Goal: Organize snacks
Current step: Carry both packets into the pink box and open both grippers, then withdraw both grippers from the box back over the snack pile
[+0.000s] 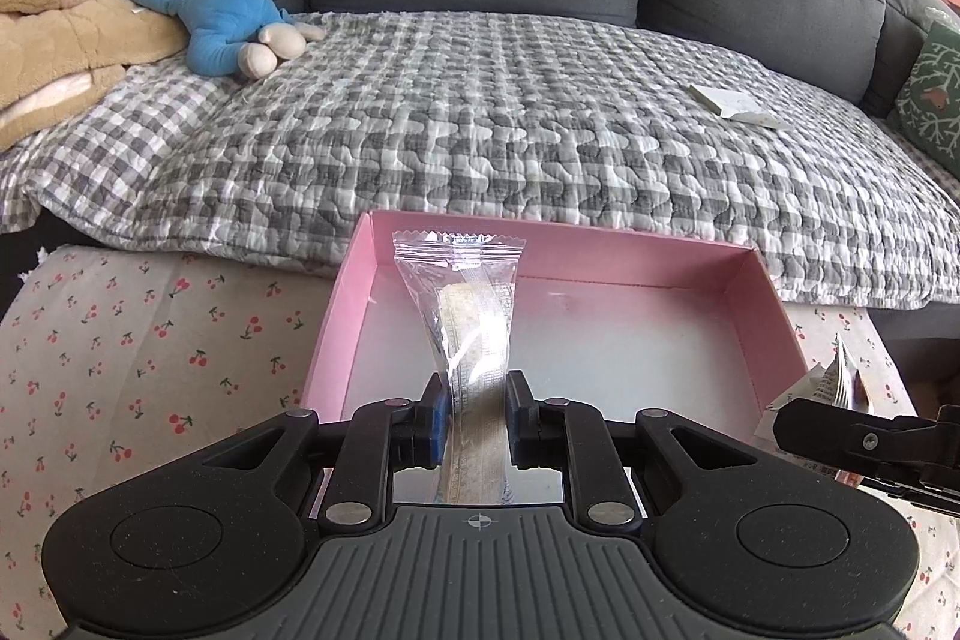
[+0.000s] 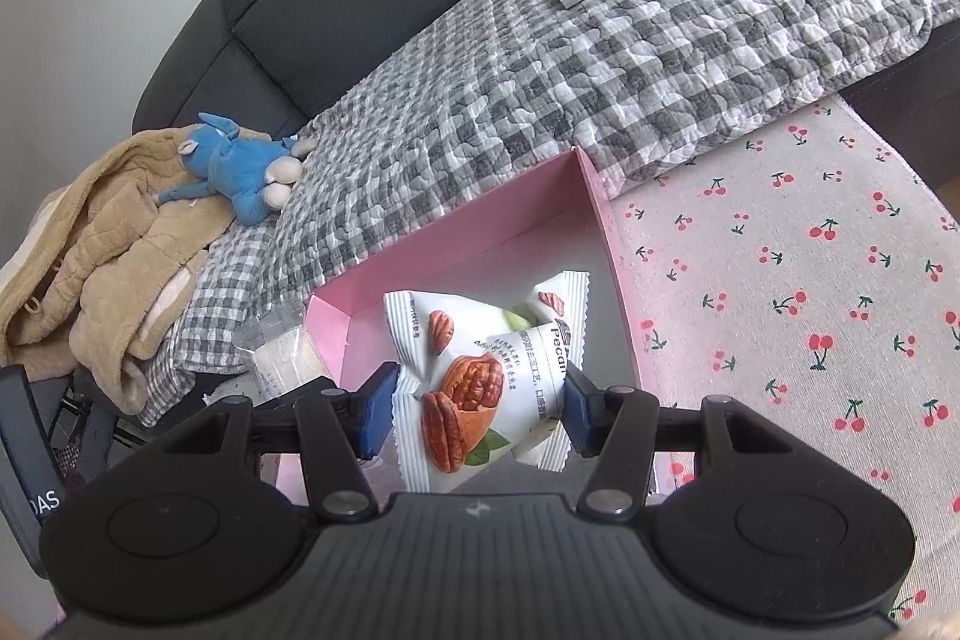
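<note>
On the left, the left gripper is pinching a clear-wrapped snack bar near its lower end, its jaws closed on the wrapper so the bar is standing forward over the near wall of the pink box. The box floor is lying bare beneath it, so this bar is probably being carried in as one of the first items. The box is sitting on the cherry-print tablecloth, pushed up against the sofa's grey checked quilt, likely to keep it within reach of both hands.

To the right, the right gripper is clamping two white pecan packets at once, squeezed side by side between its blue pads, hovering over the box's near corner. Holding both together is probably saving a trip.
</note>
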### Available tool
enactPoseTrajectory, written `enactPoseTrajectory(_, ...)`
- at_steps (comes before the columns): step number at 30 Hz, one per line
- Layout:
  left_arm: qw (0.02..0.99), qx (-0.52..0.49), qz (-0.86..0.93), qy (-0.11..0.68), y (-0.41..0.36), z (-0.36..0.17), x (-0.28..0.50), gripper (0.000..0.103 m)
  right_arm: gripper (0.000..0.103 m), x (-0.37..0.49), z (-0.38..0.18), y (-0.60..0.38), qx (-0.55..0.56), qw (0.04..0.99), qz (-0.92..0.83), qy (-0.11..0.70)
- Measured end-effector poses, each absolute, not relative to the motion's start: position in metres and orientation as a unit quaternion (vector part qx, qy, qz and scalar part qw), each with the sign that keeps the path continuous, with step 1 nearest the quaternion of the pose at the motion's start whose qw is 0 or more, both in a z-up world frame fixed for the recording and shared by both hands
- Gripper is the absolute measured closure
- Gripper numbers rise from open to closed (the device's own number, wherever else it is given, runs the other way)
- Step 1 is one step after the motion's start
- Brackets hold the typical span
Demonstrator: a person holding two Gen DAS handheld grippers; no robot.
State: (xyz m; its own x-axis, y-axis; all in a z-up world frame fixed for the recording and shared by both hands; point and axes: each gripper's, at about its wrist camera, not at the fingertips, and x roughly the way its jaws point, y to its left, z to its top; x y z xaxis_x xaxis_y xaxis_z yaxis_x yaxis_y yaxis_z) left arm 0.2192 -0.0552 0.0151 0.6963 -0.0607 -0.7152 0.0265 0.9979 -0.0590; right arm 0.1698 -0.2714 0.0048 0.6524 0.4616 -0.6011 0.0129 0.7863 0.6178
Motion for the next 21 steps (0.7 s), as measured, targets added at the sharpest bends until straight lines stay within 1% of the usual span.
enactPoseTrajectory(4,0.919,-0.02,-0.017,0.392,-0.055,0.008,0.219,0.085,0.05,0.172,-0.001,-0.267,0.281,0.861,0.126,0.406)
enactPoseTrajectory(6,0.922,-0.014,-0.012,0.387,-0.055,0.008,0.218,0.081,0.05,0.172,-0.001,-0.265,0.272,0.862,0.123,0.409)
enactPoseTrajectory(7,0.921,-0.01,-0.015,0.388,-0.055,0.008,0.217,0.08,0.045,0.172,-0.002,-0.265,0.271,0.862,0.121,0.411)
enactPoseTrajectory(8,0.92,-0.008,-0.019,0.391,-0.055,0.008,0.217,0.075,0.041,0.172,-0.001,-0.265,0.271,0.862,0.119,0.412)
enactPoseTrajectory(9,0.919,-0.006,-0.023,0.394,-0.056,0.008,0.217,0.069,0.033,0.171,-0.001,-0.266,0.274,0.861,0.119,0.411)
enactPoseTrajectory(10,0.919,-0.004,-0.024,0.393,-0.056,0.009,0.215,0.065,0.03,0.17,0.0,-0.267,0.276,0.861,0.119,0.41)
enactPoseTrajectory(12,0.922,0.002,-0.022,0.388,-0.055,0.011,0.211,0.045,0.028,0.168,0.002,-0.269,0.281,0.861,0.118,0.407)
enactPoseTrajectory(14,0.923,0.007,-0.025,0.383,-0.055,0.014,0.207,0.036,0.024,0.166,0.005,-0.272,0.285,0.861,0.118,0.405)
enactPoseTrajectory(17,0.923,0.021,-0.037,0.382,-0.054,0.018,0.199,0.03,0.02,0.16,0.011,-0.274,0.286,0.863,0.114,0.402)
enactPoseTrajectory(19,0.923,0.032,-0.043,0.381,-0.053,0.02,0.192,0.025,0.016,0.153,0.015,-0.276,0.284,0.865,0.11,0.399)
enactPoseTrajectory(21,0.924,0.038,-0.05,0.377,-0.05,0.023,0.183,0.022,0.014,0.146,0.018,-0.279,0.281,0.867,0.104,0.398)
